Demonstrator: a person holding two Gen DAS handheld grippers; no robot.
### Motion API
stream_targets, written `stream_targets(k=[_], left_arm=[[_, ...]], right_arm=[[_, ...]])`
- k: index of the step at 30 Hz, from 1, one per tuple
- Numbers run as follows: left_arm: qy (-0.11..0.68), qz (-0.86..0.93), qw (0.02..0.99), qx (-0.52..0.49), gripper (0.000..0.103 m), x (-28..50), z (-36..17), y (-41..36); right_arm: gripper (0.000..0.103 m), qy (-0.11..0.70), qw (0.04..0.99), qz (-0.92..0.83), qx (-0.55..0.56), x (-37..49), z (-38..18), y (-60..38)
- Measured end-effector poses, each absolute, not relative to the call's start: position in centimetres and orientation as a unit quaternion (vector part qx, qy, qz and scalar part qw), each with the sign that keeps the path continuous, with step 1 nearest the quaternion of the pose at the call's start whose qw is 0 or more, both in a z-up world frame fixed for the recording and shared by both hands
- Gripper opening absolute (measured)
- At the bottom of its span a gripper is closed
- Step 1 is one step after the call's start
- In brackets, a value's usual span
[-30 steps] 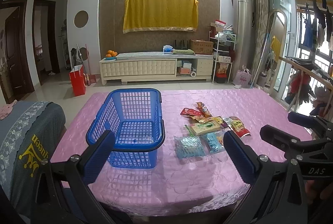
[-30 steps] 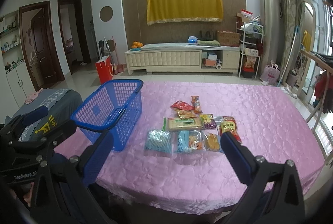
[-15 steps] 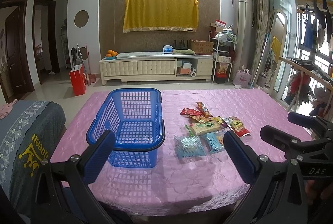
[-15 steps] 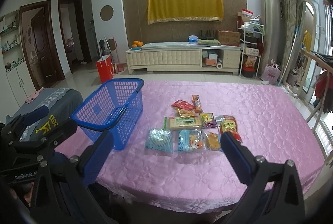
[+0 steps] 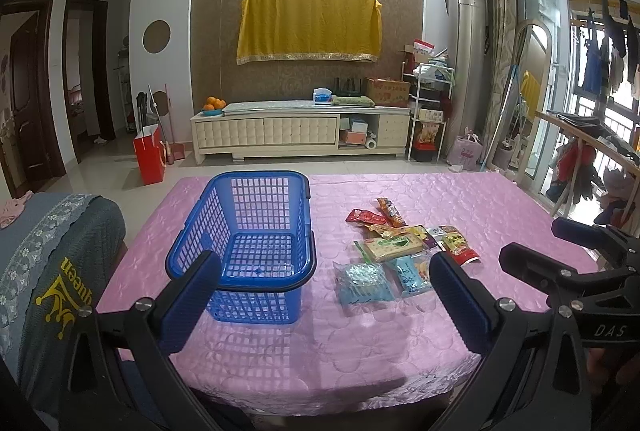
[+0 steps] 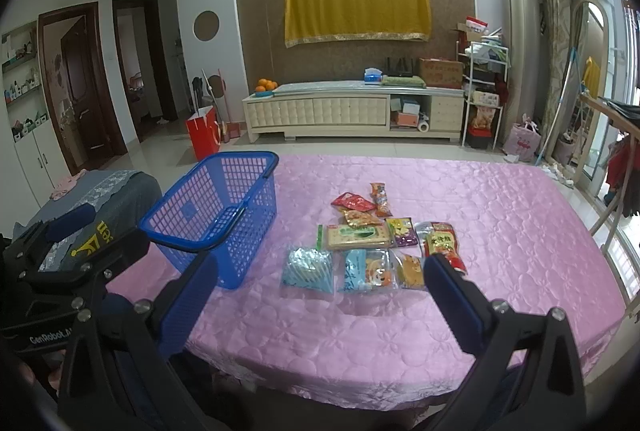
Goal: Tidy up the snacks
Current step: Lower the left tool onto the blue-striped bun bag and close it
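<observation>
An empty blue plastic basket (image 5: 256, 239) (image 6: 224, 207) stands on the pink table, left of a cluster of several snack packets. Among them are a green cracker pack (image 5: 390, 247) (image 6: 358, 235), a light-blue packet (image 5: 362, 283) (image 6: 307, 271), and a red pouch (image 5: 458, 249) (image 6: 442, 245). My left gripper (image 5: 324, 295) is open and empty, above the table's near edge, facing basket and snacks. My right gripper (image 6: 320, 295) is open and empty, in front of the snacks. Each gripper shows at the edge of the other's view.
The pink quilted tablecloth (image 5: 500, 203) (image 6: 500, 215) covers the table. A chair back with a grey cover (image 5: 52, 271) (image 6: 100, 191) stands at the table's left. A TV cabinet (image 5: 300, 131) lies across the floor behind.
The right gripper has crept slightly forward toward the snacks. The left gripper has barely moved. Nothing on the table has shifted.
</observation>
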State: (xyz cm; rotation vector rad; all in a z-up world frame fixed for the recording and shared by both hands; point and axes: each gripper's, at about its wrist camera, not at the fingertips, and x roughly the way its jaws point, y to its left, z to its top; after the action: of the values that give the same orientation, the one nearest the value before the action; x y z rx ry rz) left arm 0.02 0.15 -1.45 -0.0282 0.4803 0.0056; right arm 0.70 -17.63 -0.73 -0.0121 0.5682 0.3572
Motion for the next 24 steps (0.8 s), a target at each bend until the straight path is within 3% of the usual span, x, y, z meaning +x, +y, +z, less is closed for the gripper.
stream_targets(k=[11, 21, 24], left_arm=[[0.251, -0.010, 0.968, -0.010, 0.103, 1.6, 0.1, -1.0], [0.302, -0.044, 0.952, -0.009, 0.103, 7.6, 0.0, -3.8], [0.331, -0.049, 0.942, -0.001, 0.094, 9.8, -0.9, -5.0]], right_arm=[[0.103, 0.277, 0.944, 0.182, -0.014, 1.2, -0.2, -17.9], [0.103, 0.302, 0.938, 0.168, -0.003, 6.6, 0.0, -20.6], [0.102, 0.318, 0.933, 0.165, 0.007, 8.7, -0.7, -21.7]])
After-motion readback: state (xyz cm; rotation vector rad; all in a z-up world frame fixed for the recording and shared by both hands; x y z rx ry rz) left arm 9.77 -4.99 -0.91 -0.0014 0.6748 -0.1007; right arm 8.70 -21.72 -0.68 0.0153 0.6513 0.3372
